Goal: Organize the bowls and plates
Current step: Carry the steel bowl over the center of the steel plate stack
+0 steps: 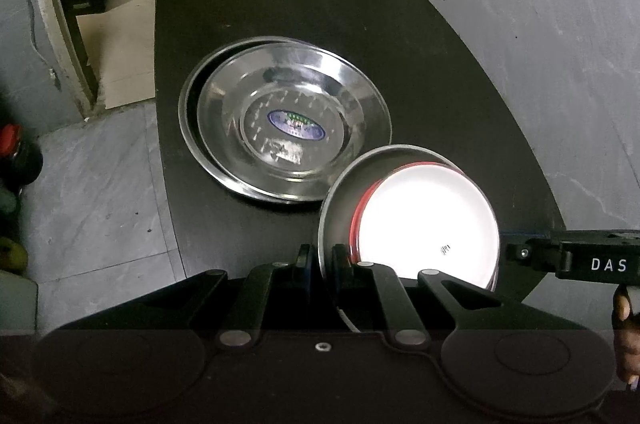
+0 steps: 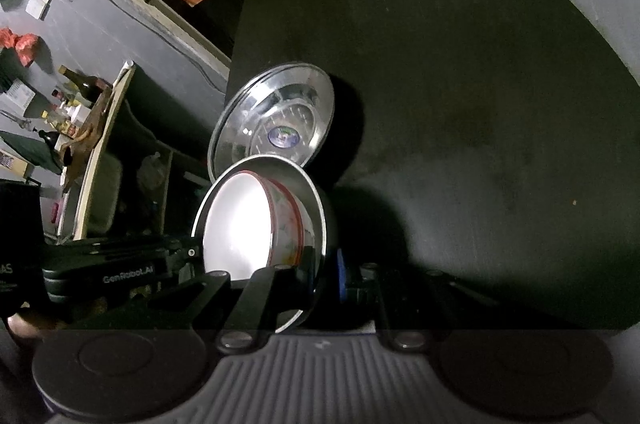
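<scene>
A steel bowl (image 1: 340,184) with a red-rimmed white bowl (image 1: 428,224) nested inside it is held above the near edge of a black table (image 1: 420,64), gripped from both sides: the left gripper (image 1: 322,256) has its jaws pinched on the steel bowl's rim, and the right gripper (image 2: 324,280) has its jaws clamped on the opposite rim. Just beyond the steel bowl, two stacked steel plates (image 1: 288,120) lie flat on the table, the upper one bearing an oval blue sticker (image 1: 296,124). A grey tiled floor (image 1: 100,204) lies beside the table.
</scene>
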A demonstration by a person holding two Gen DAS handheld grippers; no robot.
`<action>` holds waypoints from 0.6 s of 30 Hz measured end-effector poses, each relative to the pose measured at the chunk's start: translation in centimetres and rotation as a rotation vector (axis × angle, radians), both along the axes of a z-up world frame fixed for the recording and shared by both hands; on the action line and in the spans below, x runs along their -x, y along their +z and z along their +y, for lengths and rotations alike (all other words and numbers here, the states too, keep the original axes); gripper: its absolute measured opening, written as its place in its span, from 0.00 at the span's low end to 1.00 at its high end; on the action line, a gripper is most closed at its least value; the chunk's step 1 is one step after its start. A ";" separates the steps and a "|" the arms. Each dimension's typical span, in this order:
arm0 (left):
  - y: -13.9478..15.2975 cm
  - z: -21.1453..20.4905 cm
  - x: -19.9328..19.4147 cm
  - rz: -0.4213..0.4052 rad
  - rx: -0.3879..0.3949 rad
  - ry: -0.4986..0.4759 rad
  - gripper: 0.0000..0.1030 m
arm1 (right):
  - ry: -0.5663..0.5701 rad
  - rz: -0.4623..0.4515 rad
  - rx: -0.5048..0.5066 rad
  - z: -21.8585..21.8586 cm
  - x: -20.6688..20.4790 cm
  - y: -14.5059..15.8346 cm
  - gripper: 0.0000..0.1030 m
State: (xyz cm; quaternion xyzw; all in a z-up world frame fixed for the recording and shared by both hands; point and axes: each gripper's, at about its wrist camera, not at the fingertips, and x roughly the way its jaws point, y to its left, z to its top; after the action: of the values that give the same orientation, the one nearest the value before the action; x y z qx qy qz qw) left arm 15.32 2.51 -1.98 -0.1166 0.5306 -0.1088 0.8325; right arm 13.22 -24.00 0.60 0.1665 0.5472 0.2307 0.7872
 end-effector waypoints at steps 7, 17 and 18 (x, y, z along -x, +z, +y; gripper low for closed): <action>1.1 0.3 -0.8 -0.023 0.010 0.026 0.09 | 0.007 -0.023 -0.009 0.1 -1.0 1.0 0.12; 2.4 1.4 -2.4 -0.053 0.011 0.062 0.09 | 0.032 -0.055 -0.021 0.9 -3.2 2.1 0.12; 2.5 1.5 -2.6 -0.055 0.010 0.065 0.09 | 0.035 -0.058 -0.022 0.9 -3.4 2.1 0.12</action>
State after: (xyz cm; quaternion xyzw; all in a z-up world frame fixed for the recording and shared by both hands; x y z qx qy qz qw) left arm 17.97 4.01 0.50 -0.1350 0.5031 -0.0874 0.8491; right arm 16.64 -23.07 2.74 0.1590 0.5245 0.2551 0.7966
